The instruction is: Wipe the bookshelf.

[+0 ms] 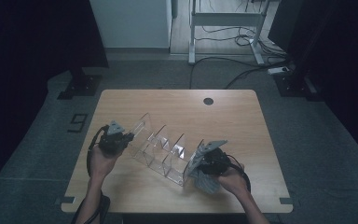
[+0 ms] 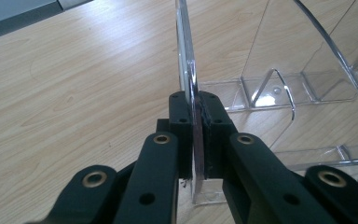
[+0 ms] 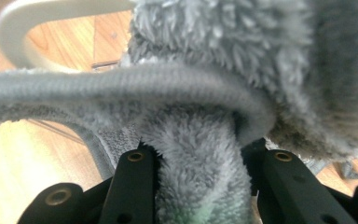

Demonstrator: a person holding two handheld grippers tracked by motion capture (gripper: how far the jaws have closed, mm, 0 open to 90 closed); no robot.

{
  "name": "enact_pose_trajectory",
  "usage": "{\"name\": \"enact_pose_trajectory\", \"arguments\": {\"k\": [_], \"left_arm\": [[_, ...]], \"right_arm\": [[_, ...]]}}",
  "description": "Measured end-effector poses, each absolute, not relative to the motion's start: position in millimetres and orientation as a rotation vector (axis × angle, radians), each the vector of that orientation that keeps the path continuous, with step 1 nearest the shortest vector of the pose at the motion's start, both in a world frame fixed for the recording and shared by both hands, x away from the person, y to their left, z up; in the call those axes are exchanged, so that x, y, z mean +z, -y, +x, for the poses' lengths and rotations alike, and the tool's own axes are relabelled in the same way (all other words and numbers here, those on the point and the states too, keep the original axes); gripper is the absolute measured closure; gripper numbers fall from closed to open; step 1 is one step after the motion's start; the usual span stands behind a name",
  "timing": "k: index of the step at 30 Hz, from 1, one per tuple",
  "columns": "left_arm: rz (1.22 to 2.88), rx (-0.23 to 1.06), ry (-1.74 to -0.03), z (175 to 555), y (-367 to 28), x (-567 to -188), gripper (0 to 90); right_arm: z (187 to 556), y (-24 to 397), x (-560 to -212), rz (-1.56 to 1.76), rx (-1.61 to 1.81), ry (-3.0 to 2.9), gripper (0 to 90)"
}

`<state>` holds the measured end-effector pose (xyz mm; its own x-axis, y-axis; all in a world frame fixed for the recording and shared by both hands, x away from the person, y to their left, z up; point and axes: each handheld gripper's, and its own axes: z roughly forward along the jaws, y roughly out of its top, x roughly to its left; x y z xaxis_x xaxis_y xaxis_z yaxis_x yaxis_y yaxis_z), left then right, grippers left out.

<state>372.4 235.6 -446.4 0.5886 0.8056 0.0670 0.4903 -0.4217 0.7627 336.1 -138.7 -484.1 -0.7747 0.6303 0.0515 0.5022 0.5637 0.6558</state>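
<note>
Left gripper [image 1: 123, 138] clamps the clear rack [image 1: 161, 149]; right gripper [image 1: 200, 164] pinches a grey cloth [image 1: 206, 183].

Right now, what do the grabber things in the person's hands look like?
Each hand holds a black tool. The left gripper has two chunky black jaws with brass-ringed screw holes, and so does the right gripper. From the high view, each carries a grey three-cornered plate on top, and a black cable trails back along the forearms, which are bare.

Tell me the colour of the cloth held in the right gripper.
Grey: a fluffy microfibre cloth with a stitched grey hem, clearest in the right gripper view.
</note>
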Motion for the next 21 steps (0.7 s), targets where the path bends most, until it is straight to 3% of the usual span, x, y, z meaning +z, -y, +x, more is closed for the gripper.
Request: {"name": "enact_pose_trajectory", "arguments": {"k": [21], "left_arm": [[2.106,0.574,-1.027,373,-233,-446,85.1]], "right_arm": [[367,155,-486,1.097,0.983,-2.511,65.6]]}}
